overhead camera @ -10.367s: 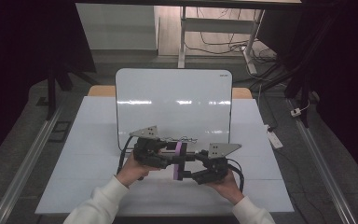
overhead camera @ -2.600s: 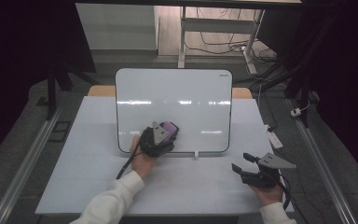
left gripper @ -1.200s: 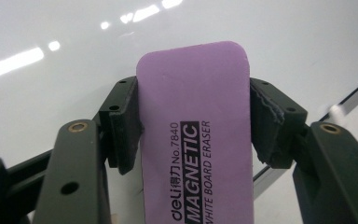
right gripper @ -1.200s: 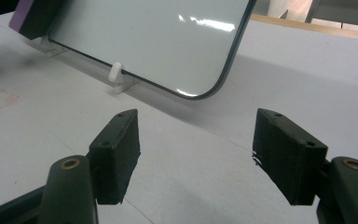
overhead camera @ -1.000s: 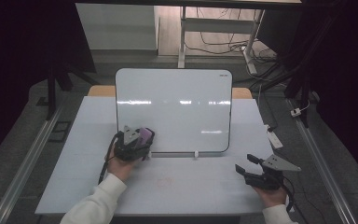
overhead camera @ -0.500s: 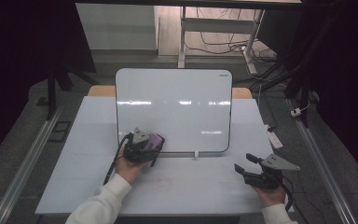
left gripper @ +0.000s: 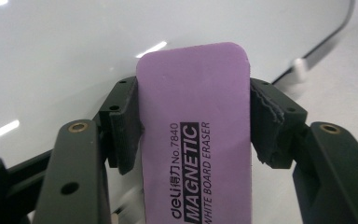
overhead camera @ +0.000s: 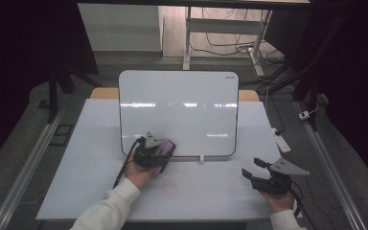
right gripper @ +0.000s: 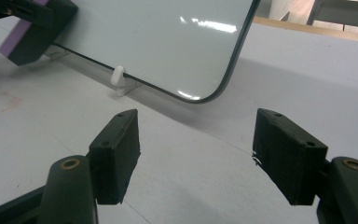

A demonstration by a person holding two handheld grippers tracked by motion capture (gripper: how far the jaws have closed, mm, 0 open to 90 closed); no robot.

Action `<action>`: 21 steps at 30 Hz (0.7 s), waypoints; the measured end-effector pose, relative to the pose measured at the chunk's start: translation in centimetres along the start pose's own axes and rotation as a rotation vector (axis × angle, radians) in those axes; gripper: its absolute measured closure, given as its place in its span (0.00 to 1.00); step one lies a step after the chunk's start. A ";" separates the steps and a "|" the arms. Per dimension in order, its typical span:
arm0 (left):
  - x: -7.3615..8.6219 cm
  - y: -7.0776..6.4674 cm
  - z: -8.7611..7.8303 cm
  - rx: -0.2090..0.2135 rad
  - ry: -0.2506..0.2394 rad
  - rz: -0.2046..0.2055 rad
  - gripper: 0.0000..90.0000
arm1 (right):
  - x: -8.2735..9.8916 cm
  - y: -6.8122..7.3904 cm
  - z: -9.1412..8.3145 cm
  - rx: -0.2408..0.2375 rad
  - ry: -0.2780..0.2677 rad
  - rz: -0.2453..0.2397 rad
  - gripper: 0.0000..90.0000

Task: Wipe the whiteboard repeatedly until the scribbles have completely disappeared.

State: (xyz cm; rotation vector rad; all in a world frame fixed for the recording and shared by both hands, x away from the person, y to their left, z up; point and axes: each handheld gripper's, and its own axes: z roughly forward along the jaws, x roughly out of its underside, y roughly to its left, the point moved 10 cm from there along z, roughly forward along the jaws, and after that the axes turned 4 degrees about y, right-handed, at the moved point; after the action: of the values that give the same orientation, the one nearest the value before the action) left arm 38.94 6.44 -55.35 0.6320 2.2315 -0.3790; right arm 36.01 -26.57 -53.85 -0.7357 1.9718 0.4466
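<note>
Since the frame of a second ago, the left tongs [overhead camera: 157, 152] have been carried a little to the right along the foot of the whiteboard [overhead camera: 178, 112], the purple eraser [left gripper: 193, 135] going with them; the right tongs [overhead camera: 258, 173] have been kept where they were. The eraser is clamped between the left tongs' pads, its long axis running forward along the jaws and its far end laid against the board's lower left corner. From that corner the unwiped board lies up and to the right, so the next stroke would probably be made that way. The right tongs are held open and empty, low over the surface [overhead camera: 96, 191] near its right front, well apart from the board; the left hand is clearly the nearer. The board stands tilted back on small white clips [right gripper: 118, 76] on a white surface. Around it the room is dark, with rails on the floor at both sides and cables behind.
</note>
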 end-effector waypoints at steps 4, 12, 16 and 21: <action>1.4 2.8 -1.8 -0.028 -0.001 -0.054 0.45 | -0.1 0.0 -0.1 0.006 -0.002 -0.001 0.35; 1.9 3.6 -2.3 -0.041 -0.002 -0.079 0.45 | -0.2 0.1 0.1 0.007 0.001 -0.005 0.35; 0.8 1.8 -1.1 -0.013 -0.005 -0.052 0.45 | -0.2 0.1 0.2 0.006 -0.001 -0.006 0.35; -1.3 -0.8 0.7 0.020 -0.011 -0.002 0.45 | -0.3 0.2 0.2 0.001 -0.001 -0.010 0.35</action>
State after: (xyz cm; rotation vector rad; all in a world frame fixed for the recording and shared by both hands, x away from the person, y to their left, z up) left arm 39.67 5.00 -54.73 0.6371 2.2203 -0.4048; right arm 36.11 -26.19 -53.72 -0.7442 1.9668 0.4400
